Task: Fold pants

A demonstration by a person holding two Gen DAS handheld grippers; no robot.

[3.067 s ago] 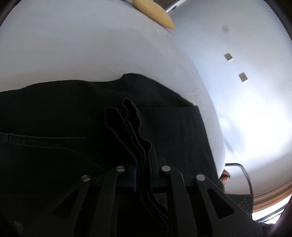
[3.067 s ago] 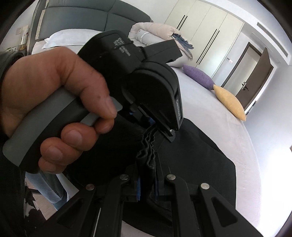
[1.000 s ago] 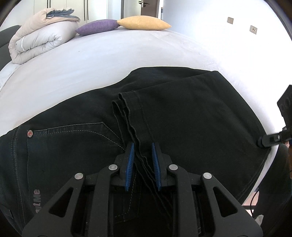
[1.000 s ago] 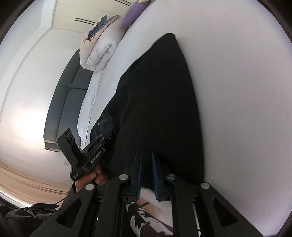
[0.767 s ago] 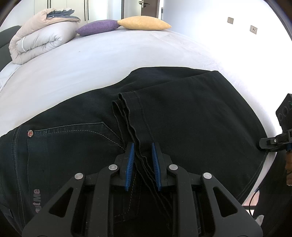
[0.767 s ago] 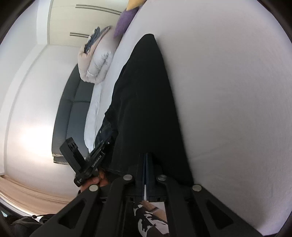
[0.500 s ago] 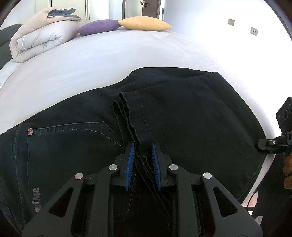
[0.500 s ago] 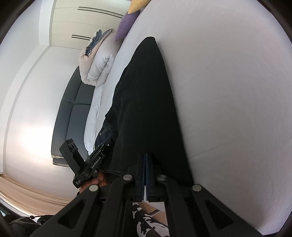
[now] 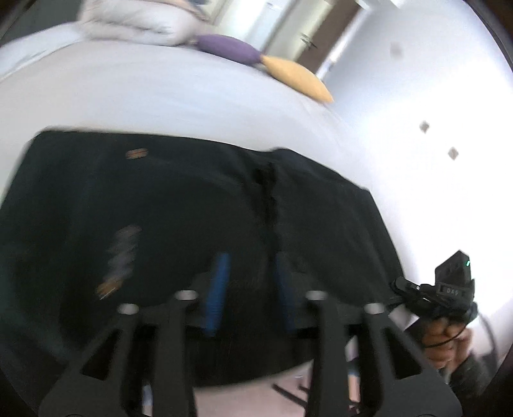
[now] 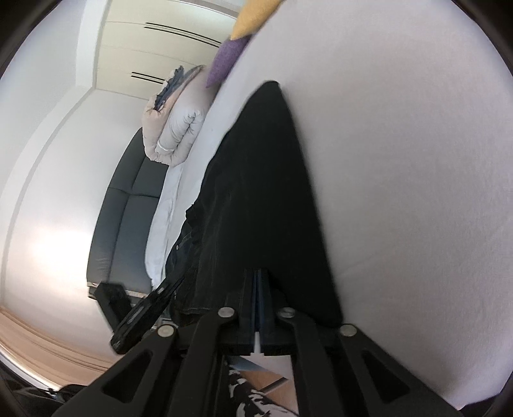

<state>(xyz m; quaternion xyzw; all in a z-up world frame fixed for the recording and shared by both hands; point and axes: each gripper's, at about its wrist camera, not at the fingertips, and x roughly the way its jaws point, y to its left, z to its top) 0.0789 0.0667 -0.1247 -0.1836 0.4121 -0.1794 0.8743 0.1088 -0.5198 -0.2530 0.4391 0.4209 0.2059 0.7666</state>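
Note:
Black pants point(image 9: 166, 205) lie folded flat on a white bed point(image 9: 160, 93), near its front edge. My left gripper point(image 9: 250, 288) is open, its blue pads spread apart above the pants, holding nothing; the view is blurred. A ridge of bunched hem point(image 9: 267, 192) lies ahead of it. My right gripper point(image 10: 258, 282) is shut at the near corner of the pants point(image 10: 259, 199); no cloth shows between its pads. The right gripper also shows in the left wrist view point(image 9: 449, 288), at the pants' right edge, held by a hand.
A rolled white duvet point(image 9: 134, 19), a purple pillow point(image 9: 227, 49) and a yellow pillow point(image 9: 298, 78) lie at the bed's far side. A dark headboard point(image 10: 128, 205) stands at left. The floor point(image 9: 256, 397) shows below the bed edge.
My left gripper has opened, let go of the bunched hem, and pulled back with a quick swing. My right gripper closed earlier and stays shut at the pants' corner.

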